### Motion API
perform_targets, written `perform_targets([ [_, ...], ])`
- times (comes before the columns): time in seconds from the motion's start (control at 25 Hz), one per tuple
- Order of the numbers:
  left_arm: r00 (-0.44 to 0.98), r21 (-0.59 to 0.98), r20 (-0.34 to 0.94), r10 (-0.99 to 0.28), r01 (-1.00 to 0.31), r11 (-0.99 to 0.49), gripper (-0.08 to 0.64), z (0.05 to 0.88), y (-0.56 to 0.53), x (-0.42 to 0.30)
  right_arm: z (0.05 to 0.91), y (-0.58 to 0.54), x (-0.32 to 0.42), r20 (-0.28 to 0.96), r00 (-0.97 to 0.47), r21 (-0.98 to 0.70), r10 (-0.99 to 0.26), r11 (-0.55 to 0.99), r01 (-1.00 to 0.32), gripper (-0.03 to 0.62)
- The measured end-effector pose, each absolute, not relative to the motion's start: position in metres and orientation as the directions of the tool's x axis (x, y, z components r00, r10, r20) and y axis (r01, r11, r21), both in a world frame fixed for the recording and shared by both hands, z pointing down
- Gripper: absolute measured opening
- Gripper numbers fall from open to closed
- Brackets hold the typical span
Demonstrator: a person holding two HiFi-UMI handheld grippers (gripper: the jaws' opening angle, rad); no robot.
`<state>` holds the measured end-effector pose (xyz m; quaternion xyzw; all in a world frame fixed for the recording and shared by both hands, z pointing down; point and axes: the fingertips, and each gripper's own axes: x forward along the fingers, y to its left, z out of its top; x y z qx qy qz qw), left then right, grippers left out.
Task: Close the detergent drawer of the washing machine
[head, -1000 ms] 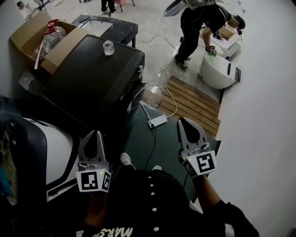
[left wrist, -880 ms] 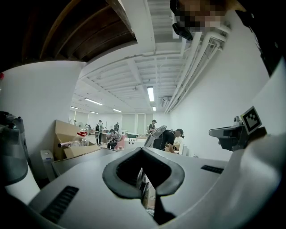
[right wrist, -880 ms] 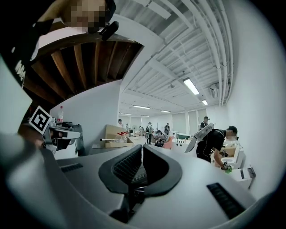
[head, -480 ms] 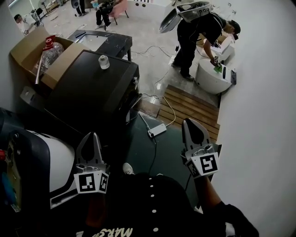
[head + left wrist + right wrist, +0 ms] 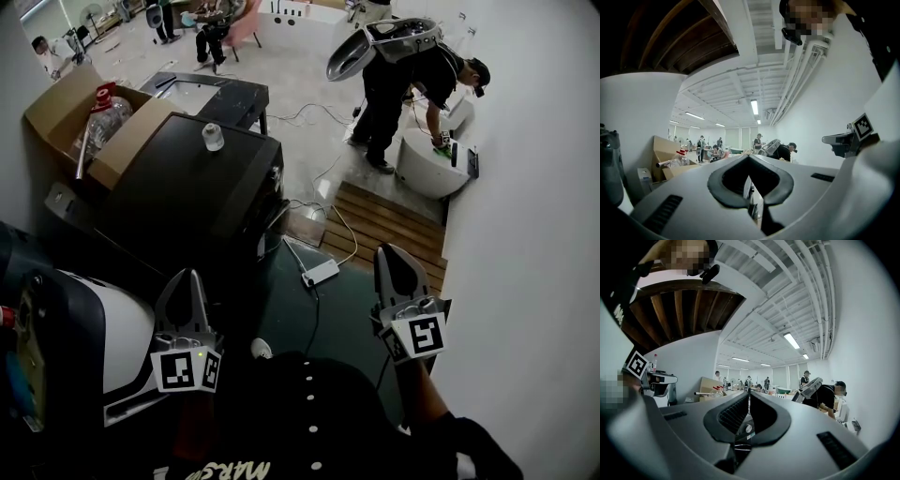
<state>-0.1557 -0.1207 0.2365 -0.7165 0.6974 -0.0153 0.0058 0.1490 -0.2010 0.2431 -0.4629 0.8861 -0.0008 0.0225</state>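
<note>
The washing machine [image 5: 117,339] shows as a white rounded body with a dark top at the lower left of the head view; its detergent drawer cannot be made out. My left gripper [image 5: 192,277] hovers just right of the machine, pointing level, jaws shut with nothing between them. My right gripper [image 5: 390,253] is held over the dark green mat, well away from the machine, also shut and holding nothing. In the left gripper view the left gripper's [image 5: 749,157] jaws meet at the tips. The right gripper's [image 5: 749,393] jaws in its own view do the same.
A black cabinet [image 5: 187,183] with a small jar [image 5: 214,137] stands ahead of the machine. Behind it is a cardboard box [image 5: 66,108] holding a bottle. A power strip [image 5: 322,273] and cables lie on the mat. A person [image 5: 417,66] bends beyond a wooden slat platform [image 5: 389,217].
Both grippers have risen slightly and stay shut. The right one has drifted a little to the right. The head view has tilted up, showing more of the room.
</note>
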Motion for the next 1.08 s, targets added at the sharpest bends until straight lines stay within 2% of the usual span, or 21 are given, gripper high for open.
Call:
perform_targets([
  [1.08,0.048,-0.026,-0.014,-0.999,-0.998,-0.048,0.006,0.228,-0.122,-0.160,0.235,-0.202,0.147,-0.038,-0.551,0.034,-0.834,0.550,-0.835,0.035],
])
